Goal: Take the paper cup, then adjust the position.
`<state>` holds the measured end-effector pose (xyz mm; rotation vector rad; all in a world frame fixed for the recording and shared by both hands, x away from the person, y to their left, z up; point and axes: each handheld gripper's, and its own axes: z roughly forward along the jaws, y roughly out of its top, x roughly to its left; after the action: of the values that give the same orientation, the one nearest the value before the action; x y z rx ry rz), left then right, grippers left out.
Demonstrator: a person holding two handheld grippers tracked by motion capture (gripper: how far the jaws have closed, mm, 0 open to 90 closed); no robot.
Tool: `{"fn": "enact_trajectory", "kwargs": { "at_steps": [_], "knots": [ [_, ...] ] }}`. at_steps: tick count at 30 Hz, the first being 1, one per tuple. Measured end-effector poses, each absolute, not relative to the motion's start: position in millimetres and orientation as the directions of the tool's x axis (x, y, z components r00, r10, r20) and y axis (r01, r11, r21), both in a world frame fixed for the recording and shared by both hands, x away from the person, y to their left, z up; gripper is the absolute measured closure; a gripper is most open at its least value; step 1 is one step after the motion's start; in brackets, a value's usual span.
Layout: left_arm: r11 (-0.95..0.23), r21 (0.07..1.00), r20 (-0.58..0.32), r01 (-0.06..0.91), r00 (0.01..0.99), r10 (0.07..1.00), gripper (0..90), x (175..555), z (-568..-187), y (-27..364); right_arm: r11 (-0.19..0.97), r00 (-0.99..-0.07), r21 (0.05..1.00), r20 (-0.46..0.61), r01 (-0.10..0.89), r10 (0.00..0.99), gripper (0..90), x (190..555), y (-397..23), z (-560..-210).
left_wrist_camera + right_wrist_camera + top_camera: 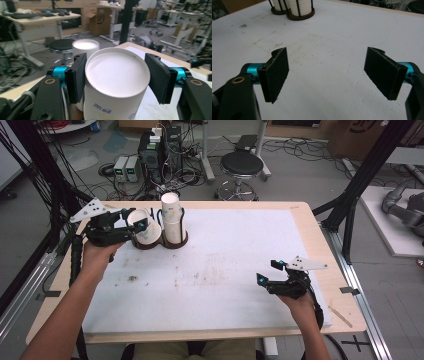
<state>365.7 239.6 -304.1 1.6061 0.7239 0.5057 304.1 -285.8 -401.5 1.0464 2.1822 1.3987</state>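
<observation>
now, left gripper [136, 224]: reaching to the bench's far left corner, jaws flanking a paper cup [115, 82], grip unclear
right gripper [267, 272]: hovering near the right edge, jaws gaping

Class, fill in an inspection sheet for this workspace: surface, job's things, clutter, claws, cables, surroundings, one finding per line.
Surface: white mat on a wooden table, with faint dark stains.
Job's things: two paper cup stacks upright in a dark two-ring holder at the far left.
Clutter: nothing seen on the mat.
Claws: left claw open around the near stack's top cup; contact unclear. Right claw open over bare mat.
Cables: tangled on the floor around the computer boxes.
Surroundings: black stool, dark frame posts.
</observation>
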Motion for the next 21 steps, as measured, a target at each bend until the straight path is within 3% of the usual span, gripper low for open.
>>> {"fn": "enact_trajectory", "kwargs": {
  "at_steps": [10, 21],
  "knots": [
    [-0.081, 0.984, -0.077, 0.157, 0.793, 0.604, 36.9, 349, -327, 216, 0.260, -0.714, 0.895, 0.088, 0.363, 0.694, 20.6, 304, -272, -398],
    [-0.140, 0.976, -0.068, 0.164, 0.851, 0.520, 36.9, 337, -348, 185, 0.316, -0.820, 0.888, 0.108, 0.334, 0.562, 20.6, 313, -237, -397]
  ]
}}
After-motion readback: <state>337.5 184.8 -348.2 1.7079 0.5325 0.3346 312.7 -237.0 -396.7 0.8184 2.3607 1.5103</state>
